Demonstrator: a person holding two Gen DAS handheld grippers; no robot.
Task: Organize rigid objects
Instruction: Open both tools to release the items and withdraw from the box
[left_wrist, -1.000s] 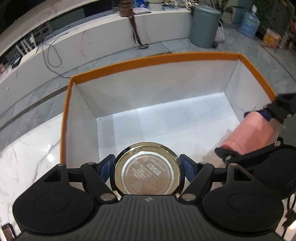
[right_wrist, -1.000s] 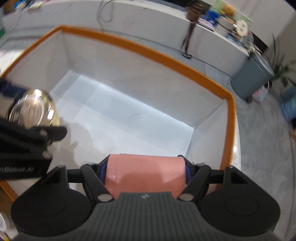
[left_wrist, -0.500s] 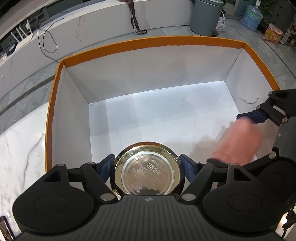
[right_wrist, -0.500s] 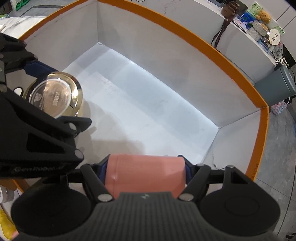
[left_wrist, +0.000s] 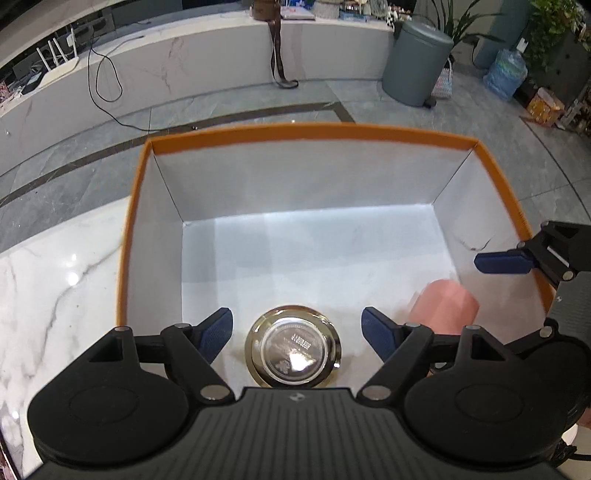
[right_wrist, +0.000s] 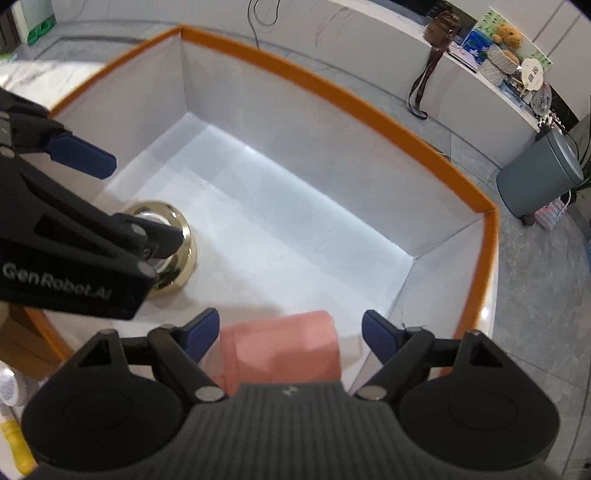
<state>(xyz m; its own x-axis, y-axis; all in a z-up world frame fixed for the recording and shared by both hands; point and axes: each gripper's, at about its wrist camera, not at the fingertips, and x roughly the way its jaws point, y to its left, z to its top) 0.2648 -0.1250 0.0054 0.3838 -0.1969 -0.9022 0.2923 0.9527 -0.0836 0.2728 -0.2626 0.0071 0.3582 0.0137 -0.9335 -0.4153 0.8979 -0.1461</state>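
Observation:
A round gold-rimmed object (left_wrist: 293, 347) with a mirrored printed face lies on the white floor of an orange-rimmed box (left_wrist: 314, 131). My left gripper (left_wrist: 297, 328) is open above it, fingers apart on either side. A pink cylinder (left_wrist: 445, 304) lies on the box floor to the right, blurred. In the right wrist view my right gripper (right_wrist: 290, 330) is open over the pink cylinder (right_wrist: 284, 349), not touching it. The gold object (right_wrist: 173, 243) shows at left, partly hidden by the left gripper. The orange rim (right_wrist: 332, 88) runs across the back.
The box sits on a white marble tabletop (left_wrist: 55, 280). Beyond it are a grey tiled floor, a grey bin (left_wrist: 415, 62) and a white counter with a cable (left_wrist: 107, 70). A yellow item (right_wrist: 16, 439) lies at the table's left edge.
Both grippers opened and rose. The gold object and the pink cylinder dropped free and now lie on the box floor.

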